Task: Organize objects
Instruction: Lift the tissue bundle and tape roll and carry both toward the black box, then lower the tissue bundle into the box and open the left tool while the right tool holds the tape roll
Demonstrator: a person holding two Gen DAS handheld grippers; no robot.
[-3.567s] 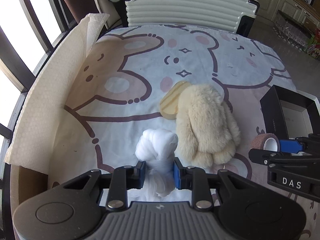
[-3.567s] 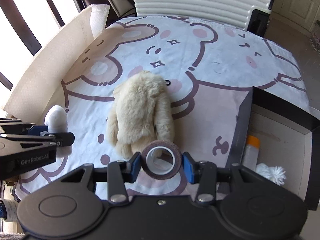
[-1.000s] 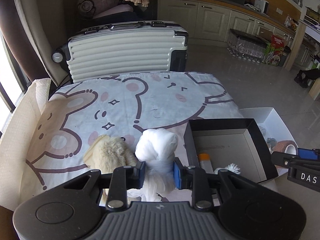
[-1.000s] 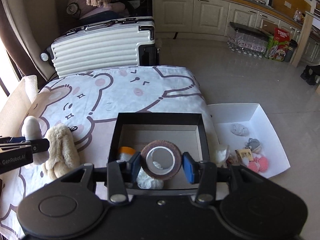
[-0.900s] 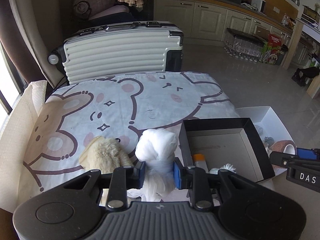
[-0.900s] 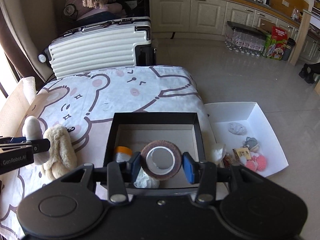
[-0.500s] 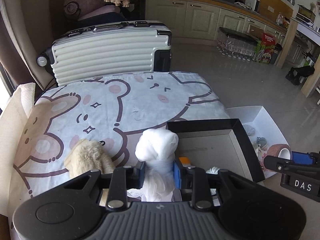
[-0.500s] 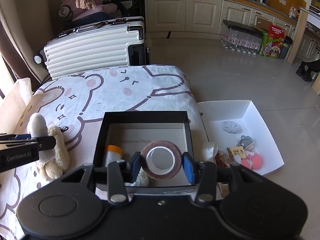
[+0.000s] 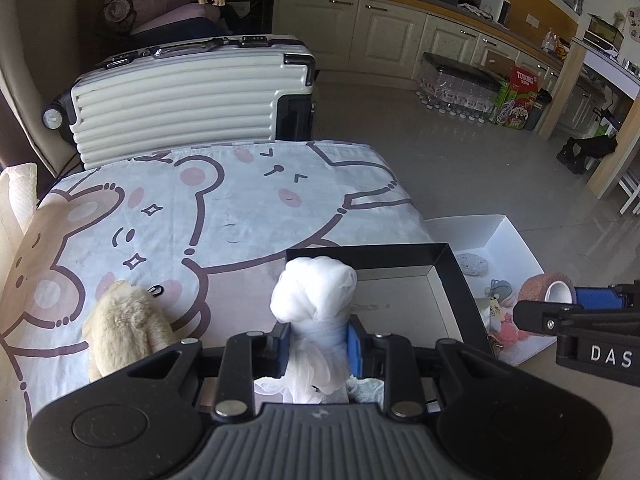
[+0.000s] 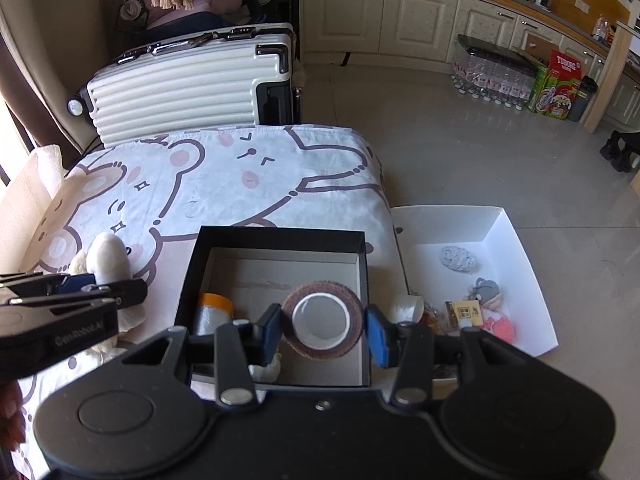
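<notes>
Left tongs [image 9: 316, 344] clamp the white cloth bundle [image 9: 314, 292] above the black box [image 10: 280, 240]; right tongs [image 10: 322, 334] grip the brown tape roll [image 10: 322, 320] over it. Lower each well inside the walls before letting go.

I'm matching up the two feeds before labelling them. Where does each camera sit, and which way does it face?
Left wrist: on the left gripper, angled down over the black box; its fingers clamp a white cloth bundle.
Right wrist: on the right gripper, angled down into that box; its fingers hold a brown tape roll.
Shared: box, plush toy, suitcase, white tray, each other's gripper.
</notes>
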